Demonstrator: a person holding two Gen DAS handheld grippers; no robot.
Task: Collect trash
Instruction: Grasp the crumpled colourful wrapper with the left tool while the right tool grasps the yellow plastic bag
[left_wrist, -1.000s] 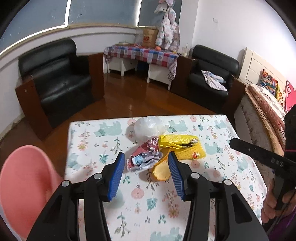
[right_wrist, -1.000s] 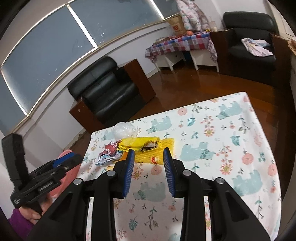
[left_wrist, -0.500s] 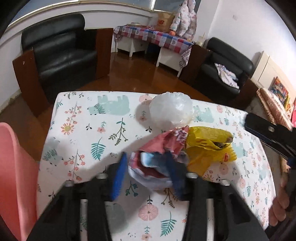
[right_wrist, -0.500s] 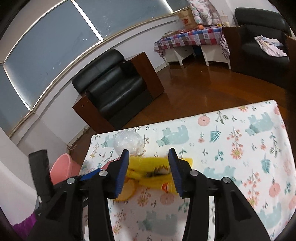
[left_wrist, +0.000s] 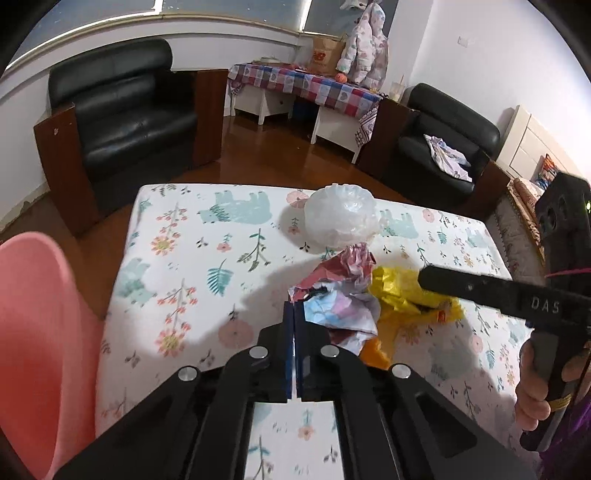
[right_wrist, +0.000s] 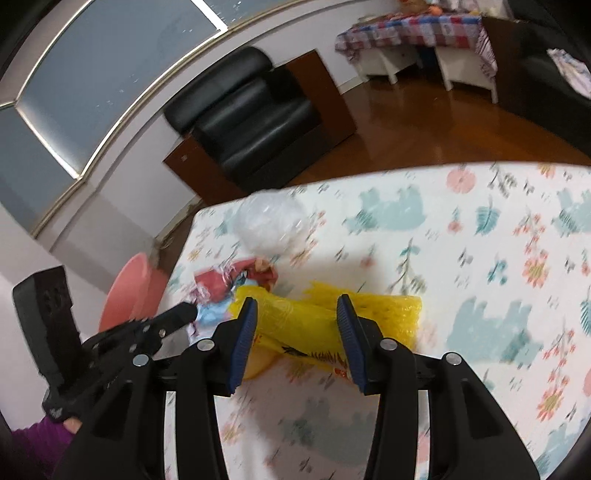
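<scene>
A crumpled red, blue and white wrapper (left_wrist: 343, 295) lies on the patterned tablecloth (left_wrist: 192, 258). My left gripper (left_wrist: 294, 310) is shut on the wrapper's left edge; this also shows in the right wrist view (right_wrist: 188, 314). A yellow bag and yellow foam net (right_wrist: 317, 317) lie right of it. My right gripper (right_wrist: 297, 317) is open, with its fingers either side of the yellow bag. A clear plastic bag ball (left_wrist: 341, 218) sits behind the wrapper.
A pink bin (left_wrist: 40, 347) stands off the table's left side, also visible in the right wrist view (right_wrist: 129, 291). Black armchairs (left_wrist: 129, 107) and a checked side table (left_wrist: 306, 85) stand beyond on the wooden floor.
My left gripper moved forward and closed on the crumpled wrapper. My right gripper came down over the yellow bag and opened wider.
</scene>
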